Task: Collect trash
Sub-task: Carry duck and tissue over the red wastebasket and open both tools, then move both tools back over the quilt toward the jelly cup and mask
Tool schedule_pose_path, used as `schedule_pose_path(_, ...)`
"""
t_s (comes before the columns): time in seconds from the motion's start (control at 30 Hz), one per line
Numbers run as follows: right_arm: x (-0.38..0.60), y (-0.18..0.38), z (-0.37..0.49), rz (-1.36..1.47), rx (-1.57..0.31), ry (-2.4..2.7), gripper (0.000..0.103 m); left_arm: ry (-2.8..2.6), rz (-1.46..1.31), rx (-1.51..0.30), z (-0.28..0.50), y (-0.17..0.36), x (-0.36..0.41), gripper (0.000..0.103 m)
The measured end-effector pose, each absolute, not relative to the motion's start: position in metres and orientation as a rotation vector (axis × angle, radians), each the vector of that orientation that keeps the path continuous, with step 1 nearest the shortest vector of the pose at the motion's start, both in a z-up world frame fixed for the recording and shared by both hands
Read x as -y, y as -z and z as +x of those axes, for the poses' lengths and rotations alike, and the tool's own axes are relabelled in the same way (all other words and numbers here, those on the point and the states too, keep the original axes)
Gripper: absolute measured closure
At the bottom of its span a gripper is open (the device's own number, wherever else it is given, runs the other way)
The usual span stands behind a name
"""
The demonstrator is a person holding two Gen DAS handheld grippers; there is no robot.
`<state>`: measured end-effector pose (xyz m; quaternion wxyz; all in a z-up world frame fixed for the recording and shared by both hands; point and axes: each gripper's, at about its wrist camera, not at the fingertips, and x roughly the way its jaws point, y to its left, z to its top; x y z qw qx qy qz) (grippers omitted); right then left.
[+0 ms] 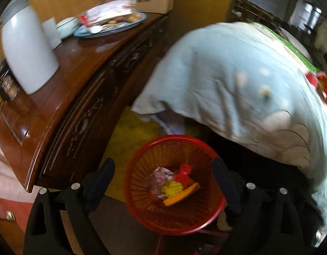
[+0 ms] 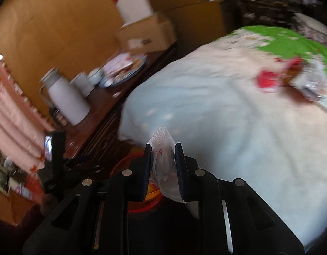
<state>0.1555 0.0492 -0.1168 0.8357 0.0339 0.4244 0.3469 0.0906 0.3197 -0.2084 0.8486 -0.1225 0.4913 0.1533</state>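
Left tongs (image 1: pixel 163 182) spread and empty over the red basket (image 1: pixel 140 208); right tongs (image 2: pixel 162 170) pinching a white wrapper (image 2: pixel 163 159)

The basket stands on the floor between the dark wooden counter (image 1: pixel 63 68) and the bed (image 1: pixel 237 74), and already holds crumpled wrappers and red and yellow scraps (image 1: pixel 174 182). More trash, a red and a silvery packet (image 2: pixel 291 80), lies near the far edge of the bed. For the step in hand, I judge the wrapper should be carried squarely above the basket's mouth and brought low before the right tongs let go, since so light a piece could drift onto the floor. The left tongs should clear away from the rim first so the two do not collide
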Motion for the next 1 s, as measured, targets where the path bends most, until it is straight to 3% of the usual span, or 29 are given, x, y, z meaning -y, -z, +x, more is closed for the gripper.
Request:
schedule_pose_path(0.17, -0.119, 0.134, 0.152, 0.005, -1.001, -0.899, 0.074, -0.366, -0.305, -1.034, 0.087, 0.214, -0.341, 0.010)
schedule_pose_path(0.2, -0.131, 0.139, 0.152, -0.008, -1.026, -0.926, 0.070, -0.372, -0.319, -1.038, 0.086, 0.216, -0.347, 0.010)
schedule_pose_path(0.27, -0.144, 0.143, 0.154, -0.011, -1.055, -0.943, 0.050, -0.380, -0.340, -1.047, 0.083, 0.220, -0.354, 0.010)
schedule_pose_path(0.63, -0.115, 0.132, 0.167, 0.054, -0.994, -0.845, 0.031, -0.376, -0.331, -1.032, 0.082, 0.212, -0.349, 0.010)
schedule_pose_path(1.0, -0.026, 0.120, 0.174, 0.183, -0.899, -0.719, 0.029, -0.304, -0.174, -1.001, 0.109, 0.175, -0.276, 0.008)
